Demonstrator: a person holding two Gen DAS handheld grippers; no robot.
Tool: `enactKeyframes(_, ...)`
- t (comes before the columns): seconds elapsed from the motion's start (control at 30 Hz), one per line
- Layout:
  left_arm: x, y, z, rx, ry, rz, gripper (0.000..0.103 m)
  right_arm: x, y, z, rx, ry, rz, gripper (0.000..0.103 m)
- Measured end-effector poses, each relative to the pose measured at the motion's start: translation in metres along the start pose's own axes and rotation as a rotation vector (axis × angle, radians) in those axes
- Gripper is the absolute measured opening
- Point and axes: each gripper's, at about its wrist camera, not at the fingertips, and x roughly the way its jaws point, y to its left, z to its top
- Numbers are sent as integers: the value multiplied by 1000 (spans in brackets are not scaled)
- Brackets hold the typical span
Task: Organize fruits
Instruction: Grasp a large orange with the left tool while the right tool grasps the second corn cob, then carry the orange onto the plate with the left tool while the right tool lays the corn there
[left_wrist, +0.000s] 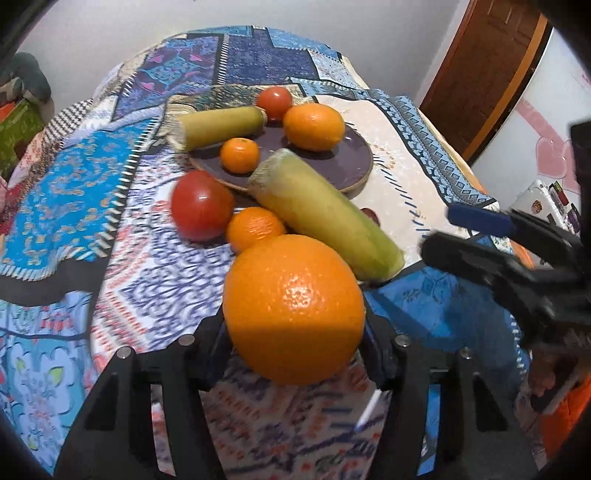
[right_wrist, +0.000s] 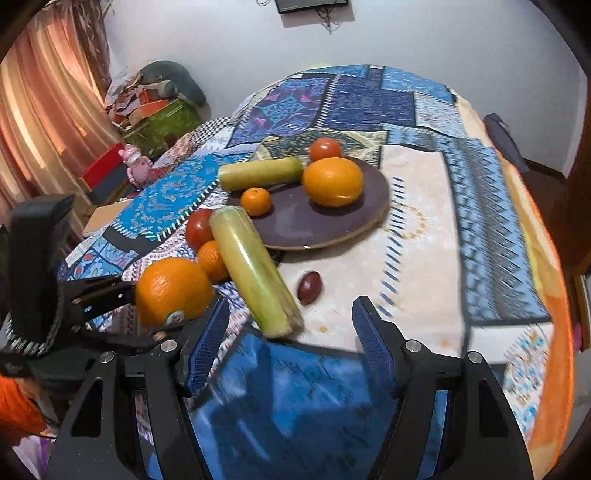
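My left gripper (left_wrist: 295, 325) is shut on a large orange (left_wrist: 293, 308), held just above the cloth; the orange also shows in the right wrist view (right_wrist: 171, 290). My right gripper (right_wrist: 290, 325) is open and empty, just short of a yellow-green stalk (right_wrist: 255, 271) that leans on the plate's near edge. A dark round plate (left_wrist: 332, 162) holds a second large orange (left_wrist: 314, 125) and a small mandarin (left_wrist: 240, 155). Another stalk (left_wrist: 221, 125) rests across its far rim beside a tomato (left_wrist: 274, 101). A tomato (left_wrist: 201, 210) and a mandarin (left_wrist: 255, 227) lie in front of the plate.
A small dark red fruit (right_wrist: 309, 287) lies on the cream patch of the patchwork cloth (right_wrist: 424, 240). The table drops off at the right edge. Boxes and clutter (right_wrist: 155, 107) stand beyond the table's far left, by an orange curtain (right_wrist: 44, 103).
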Motion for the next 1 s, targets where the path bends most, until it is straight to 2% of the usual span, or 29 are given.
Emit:
enactKeyframes(0.13, -13, 19, -7, -16, -7, 30, 59, 18, 13, 9, -38, 14, 28, 66)
enactKeyframes(0.3, -23, 43, -10, -50, -16, 51, 59, 45, 27, 15, -105, 66, 25, 52)
enactKeyframes(0.47, -24, 51, -7, -71, -30, 41, 59, 62, 26, 13, -126, 119, 8, 46)
enactKeyframes(0.57, -22, 50, -5, -73, -35, 35, 59, 61, 24, 11, -127, 114, 17, 45)
enactKeyframes(0.7, -22, 47, 1, -69, -44, 32, 59, 53, 31, 10, -160, 79, 22, 34)
enactKeyframes(1.0, -34, 38, 22, -53, -99, 29, 59, 47, 21, 10, -104, 48, 47, 34)
